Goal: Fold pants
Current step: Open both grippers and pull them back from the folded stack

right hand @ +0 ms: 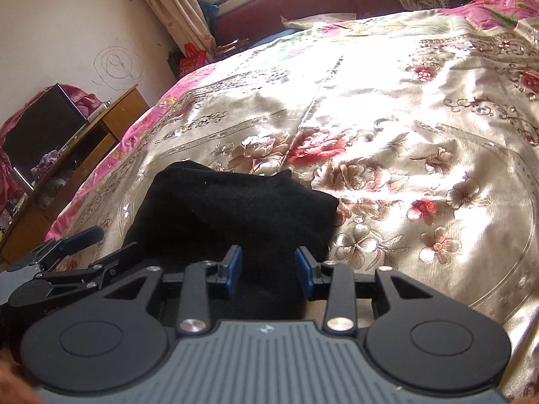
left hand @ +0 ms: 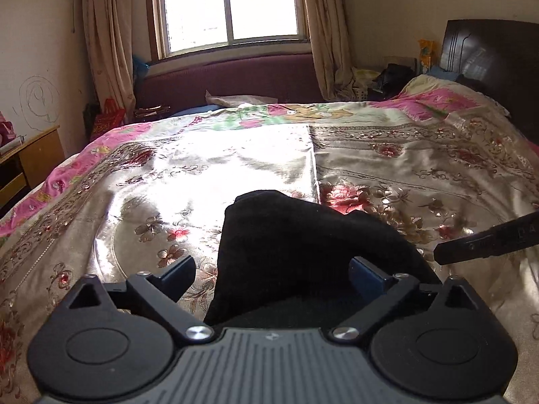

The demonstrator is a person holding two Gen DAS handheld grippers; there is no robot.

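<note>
Operator A: Pants point(left hand: 289, 252), black, folded into a compact thick bundle, lying on the bedspread point(left hand: 404, 168) directly ahead of both tools. Confirm surface?

Operator B: Confirmed. Bedspread is shiny beige satin with red and tan flowers and a pink border. Beyond the bed: maroon padded bench point(left hand: 235, 74), window point(left hand: 229, 6) with beige curtains point(left hand: 107, 40), cream wall bearing a scribbled spiral.

Operator A: Tong status?

Operator B: Left gripper point(left hand: 271, 274): jaws spread wide, the bundle lies between them, pads clear of the cloth on the left side; contact on the right side cannot be determined. Right gripper point(right hand: 268, 271): blue pads partly apart, black cloth between them; no pinch on the cloth is visible.

Operator A: View differences?

Operator B: Left wrist view alone shows the dark headboard point(left hand: 488, 54) and the whole window. Right wrist view alone shows the wooden desk point(right hand: 101, 124) with a dark screen point(right hand: 43, 128), and the left gripper at its left edge.
</note>
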